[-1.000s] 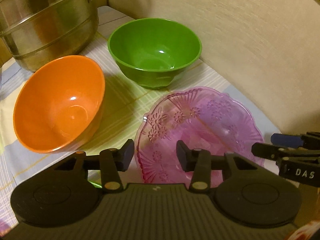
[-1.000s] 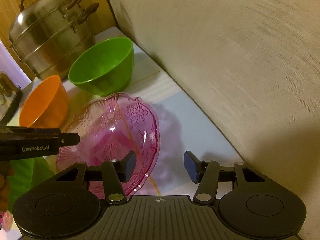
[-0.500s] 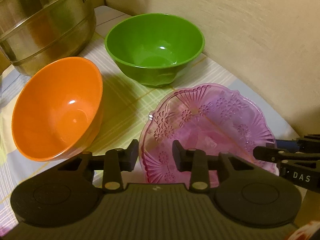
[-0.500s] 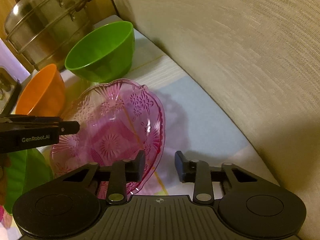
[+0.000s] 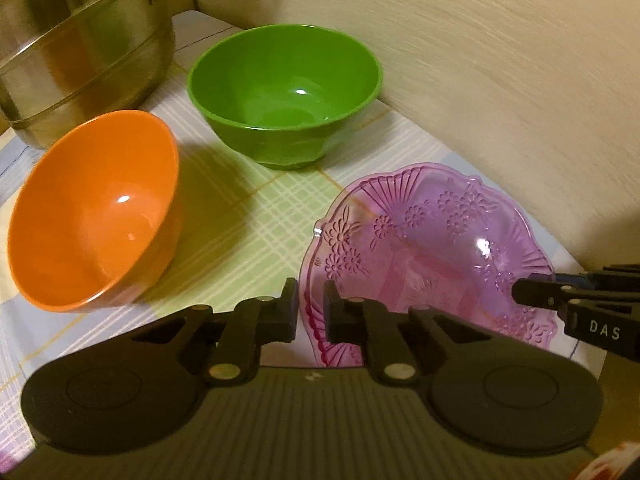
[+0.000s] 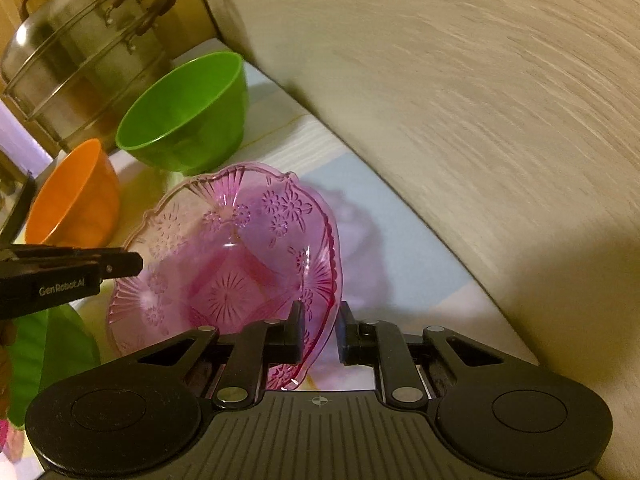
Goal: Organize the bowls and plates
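Note:
A pink patterned glass plate (image 5: 432, 256) lies on the checked tablecloth, its near side raised. My left gripper (image 5: 310, 314) is shut on its left rim. My right gripper (image 6: 320, 334) is shut on its right rim, with the plate (image 6: 224, 264) tilted to the left in that view. The right gripper also shows at the right edge of the left wrist view (image 5: 580, 304), and the left gripper at the left of the right wrist view (image 6: 72, 268). An orange bowl (image 5: 96, 216) and a green bowl (image 5: 284, 92) stand beyond the plate.
A steel stacked steamer pot (image 5: 76, 40) stands at the back left, behind the bowls. A beige wall (image 5: 500, 80) runs close along the right side of the table. The tablecloth (image 5: 248, 216) shows between the bowls and the plate.
Both grippers closed from open onto opposite rims of the pink plate. The plate has tipped up on its near side.

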Tool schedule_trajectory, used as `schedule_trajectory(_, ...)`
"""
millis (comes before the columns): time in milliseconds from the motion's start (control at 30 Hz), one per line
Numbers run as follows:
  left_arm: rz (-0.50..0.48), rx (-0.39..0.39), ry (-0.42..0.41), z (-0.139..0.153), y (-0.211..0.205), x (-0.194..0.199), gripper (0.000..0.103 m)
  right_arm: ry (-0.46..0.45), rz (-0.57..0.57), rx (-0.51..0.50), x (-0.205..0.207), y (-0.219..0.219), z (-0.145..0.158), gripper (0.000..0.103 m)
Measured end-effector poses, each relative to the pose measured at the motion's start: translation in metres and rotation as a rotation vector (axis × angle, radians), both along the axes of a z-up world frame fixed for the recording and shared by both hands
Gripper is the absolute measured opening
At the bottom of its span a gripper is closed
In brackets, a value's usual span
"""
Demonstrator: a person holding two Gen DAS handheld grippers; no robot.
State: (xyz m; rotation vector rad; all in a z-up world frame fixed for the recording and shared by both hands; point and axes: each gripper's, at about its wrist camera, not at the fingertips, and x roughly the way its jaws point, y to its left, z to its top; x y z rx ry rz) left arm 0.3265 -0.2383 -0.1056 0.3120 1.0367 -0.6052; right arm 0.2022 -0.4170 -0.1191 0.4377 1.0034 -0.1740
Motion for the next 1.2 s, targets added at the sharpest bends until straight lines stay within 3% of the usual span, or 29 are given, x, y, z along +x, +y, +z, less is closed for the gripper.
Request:
schedule_trajectory(600, 0.016, -0.055, 0.018, 0.007, 0.002, -0.007, 0.01, -0.027, 0.002, -0.044, -0.012, 0.003, 0.011, 0.015)
schedule_trajectory(1200, 0.064, -0.145, -0.054, 0.085, 0.03, -0.073, 0.01, -0.126, -0.001, -0.05, -0.075, 0.013, 0.078, 0.014)
